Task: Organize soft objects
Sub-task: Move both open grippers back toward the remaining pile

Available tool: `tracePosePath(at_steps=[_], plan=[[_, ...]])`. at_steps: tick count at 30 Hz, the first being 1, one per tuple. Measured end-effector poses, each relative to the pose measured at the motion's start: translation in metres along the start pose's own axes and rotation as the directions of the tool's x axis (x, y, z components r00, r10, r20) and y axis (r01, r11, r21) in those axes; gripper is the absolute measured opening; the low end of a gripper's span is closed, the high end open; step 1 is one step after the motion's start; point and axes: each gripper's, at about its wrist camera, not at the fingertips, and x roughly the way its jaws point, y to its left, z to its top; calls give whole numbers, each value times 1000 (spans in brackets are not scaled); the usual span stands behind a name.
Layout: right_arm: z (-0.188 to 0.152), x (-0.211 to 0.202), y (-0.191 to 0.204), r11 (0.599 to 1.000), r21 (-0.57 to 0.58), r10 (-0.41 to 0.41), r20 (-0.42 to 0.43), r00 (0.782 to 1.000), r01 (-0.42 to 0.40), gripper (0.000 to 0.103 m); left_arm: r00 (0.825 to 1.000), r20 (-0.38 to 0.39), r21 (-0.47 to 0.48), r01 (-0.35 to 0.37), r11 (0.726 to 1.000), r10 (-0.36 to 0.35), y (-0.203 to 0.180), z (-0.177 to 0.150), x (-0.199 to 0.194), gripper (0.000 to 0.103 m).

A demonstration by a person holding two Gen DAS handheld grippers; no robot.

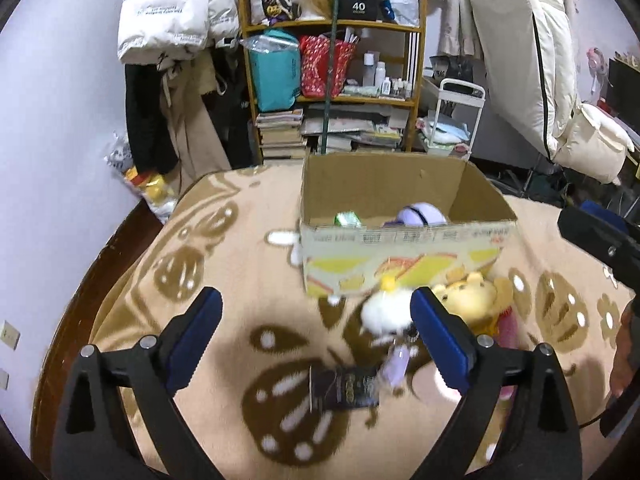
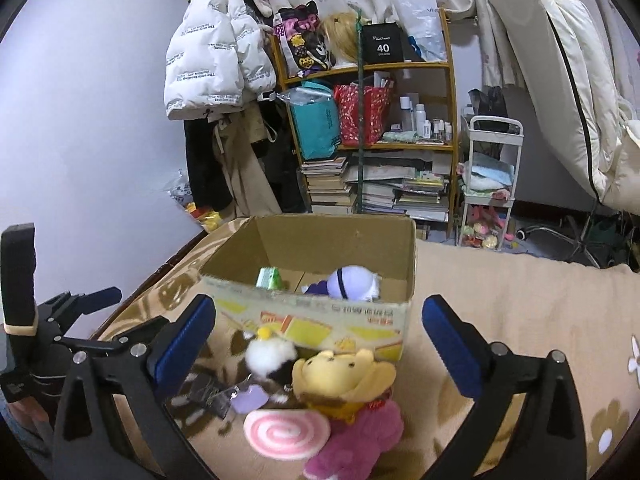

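An open cardboard box (image 1: pixel 404 240) (image 2: pixel 320 320) stands on a beige blanket with brown shapes (image 1: pixel 224 280). Inside it lie a purple-and-white plush (image 1: pixel 420 214) (image 2: pixel 356 282) and a green item (image 1: pixel 348 219) (image 2: pixel 269 278). In front of the box lie a white fluffy toy (image 1: pixel 386 314) (image 2: pixel 266 354), a yellow bear plush in pink clothes (image 1: pixel 468 298) (image 2: pixel 336 376), a pink swirl plush (image 2: pixel 286 432) and a dark tag (image 1: pixel 344 390). My left gripper (image 1: pixel 316 302) is open above the blanket, left of the toys. My right gripper (image 2: pixel 320 310) is open over the bear, holding nothing.
A wooden shelf (image 2: pixel 372 68) with books, bags and bottles stands behind the blanket. Coats (image 1: pixel 172 20) hang on the left, a white trolley (image 2: pixel 492 184) is on the right, and bedding (image 2: pixel 560 60) leans at far right. The blanket's dark wooden edge (image 1: pixel 112 248) runs along the left.
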Motion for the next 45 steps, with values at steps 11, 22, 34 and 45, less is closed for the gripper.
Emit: tracePosePath(at_steps=[11, 22, 34, 45], plan=[[-18, -14, 12, 1000, -20, -9, -52, 999, 8, 103, 1000, -1, 0, -21, 1000, 21, 4, -19, -21, 94], [-22, 2, 9, 997, -58, -60, -79, 995, 56, 103, 999, -31, -1, -22, 1000, 22, 3, -17, 4, 94], [-20, 42, -14, 998, 25, -58, -174, 983, 63, 103, 993, -109, -26, 53, 998, -56, -7, -14, 41, 94], [-28, 78, -23, 998, 33, -41, -260, 965, 51, 103, 970, -224, 28, 104, 994, -95, -29, -21, 79, 94]])
